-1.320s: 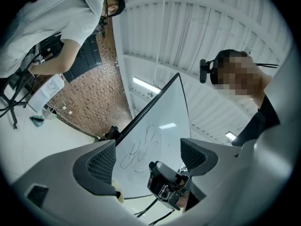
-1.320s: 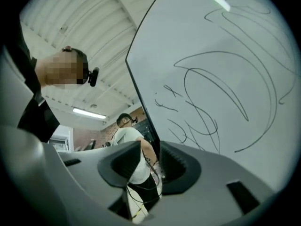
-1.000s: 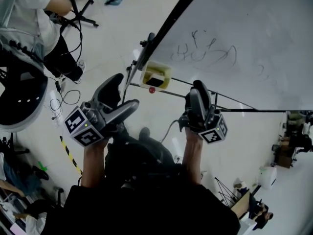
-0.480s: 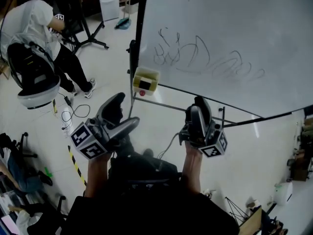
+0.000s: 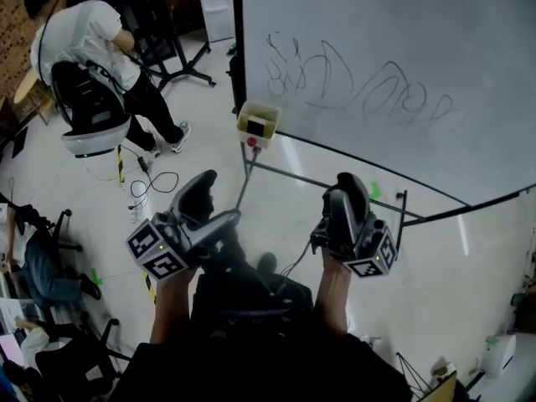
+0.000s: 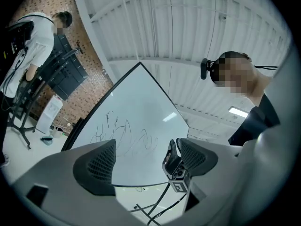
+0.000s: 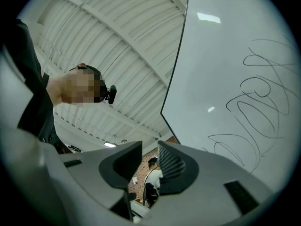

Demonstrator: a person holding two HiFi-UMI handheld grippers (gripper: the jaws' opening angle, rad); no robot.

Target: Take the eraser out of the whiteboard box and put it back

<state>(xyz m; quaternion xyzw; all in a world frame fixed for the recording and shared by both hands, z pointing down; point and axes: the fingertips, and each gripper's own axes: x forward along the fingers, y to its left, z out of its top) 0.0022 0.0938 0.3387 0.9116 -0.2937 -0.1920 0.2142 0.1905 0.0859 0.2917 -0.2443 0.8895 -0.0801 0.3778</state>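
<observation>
The left claw (image 6: 146, 163) stands wide apart and empty; through its gap I see only the whiteboard (image 6: 136, 112) and the ceiling behind it. The right claw (image 7: 149, 166) shows a narrow gap, and its jaws are closing with nothing between them. In the head view I have both claws raised in front of me over the floor (image 5: 201, 124), short of the board. The whiteboard box (image 5: 257, 122), pale yellow, hangs at the board's lower left corner, well apart from both claws. A dark block sits in its opening, which I take to be the eraser (image 5: 255, 127), though it is too small for me to be sure. Black scribbles (image 5: 352, 86) run across the board. A person (image 5: 88, 44) in a white top stands at the upper left, bent over a chair.
</observation>
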